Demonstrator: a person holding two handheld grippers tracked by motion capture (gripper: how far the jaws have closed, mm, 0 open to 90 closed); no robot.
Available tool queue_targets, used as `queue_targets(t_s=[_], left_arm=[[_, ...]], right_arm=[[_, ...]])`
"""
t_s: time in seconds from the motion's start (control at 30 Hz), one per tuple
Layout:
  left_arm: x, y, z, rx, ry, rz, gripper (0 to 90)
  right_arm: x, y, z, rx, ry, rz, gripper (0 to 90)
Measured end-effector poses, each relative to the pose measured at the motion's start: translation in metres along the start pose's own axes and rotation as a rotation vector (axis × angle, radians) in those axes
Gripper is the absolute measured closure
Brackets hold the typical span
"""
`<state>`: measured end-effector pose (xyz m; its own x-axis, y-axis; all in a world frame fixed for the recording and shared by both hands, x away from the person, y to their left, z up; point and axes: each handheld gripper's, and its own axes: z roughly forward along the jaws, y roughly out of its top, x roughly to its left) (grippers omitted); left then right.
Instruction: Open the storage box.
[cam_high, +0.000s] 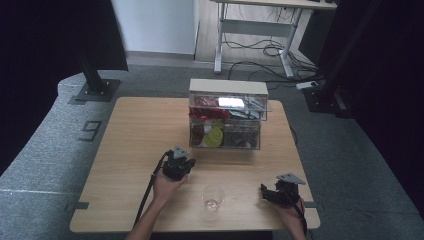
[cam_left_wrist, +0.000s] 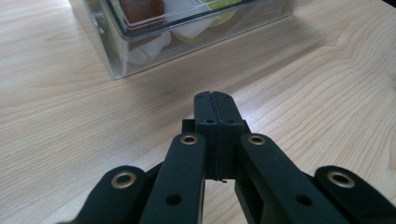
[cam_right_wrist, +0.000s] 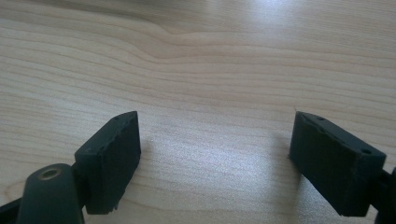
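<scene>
A clear plastic drawer box (cam_high: 226, 120) with a beige top stands at the back middle of the wooden table (cam_high: 135, 130); it holds red, yellow and dark packets. My left gripper (cam_high: 186, 163) hovers in front of its lower left corner, jaws pressed together with nothing between them. In the left gripper view the shut gripper (cam_left_wrist: 215, 100) points toward the box corner (cam_left_wrist: 116, 70), a short gap away. A clear drinking glass (cam_high: 213, 197) stands upright near the front edge. My right gripper (cam_high: 264, 193) rests low at the front right; in the right gripper view its gripper (cam_right_wrist: 215, 140) is open over bare wood.
A metal desk frame (cam_high: 255, 30) with loose cables stands on the floor beyond the table. Black stand bases (cam_high: 95, 90) sit at the back left and back right. Bare wood lies between the glass and the box.
</scene>
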<state>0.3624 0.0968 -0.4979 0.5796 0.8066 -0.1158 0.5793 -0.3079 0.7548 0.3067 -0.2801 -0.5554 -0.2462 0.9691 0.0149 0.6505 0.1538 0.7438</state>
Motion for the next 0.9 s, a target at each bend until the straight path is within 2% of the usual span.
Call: queue_targets(t_s=[0.23,0.47,0.9], left_arm=[[0.003,0.006,0.007,-0.008,-0.007,-0.013,90.0],[0.007,0.010,0.011,-0.018,0.006,-0.023,90.0],[0.010,0.019,0.019,-0.024,0.015,-0.020,90.0]], right_arm=[[0.000,0.000,0.000,0.000,-0.001,0.000,16.6],[0.000,0.000,0.000,0.000,-0.003,0.002,16.6],[0.000,0.000,0.000,0.000,-0.005,0.002,16.6]])
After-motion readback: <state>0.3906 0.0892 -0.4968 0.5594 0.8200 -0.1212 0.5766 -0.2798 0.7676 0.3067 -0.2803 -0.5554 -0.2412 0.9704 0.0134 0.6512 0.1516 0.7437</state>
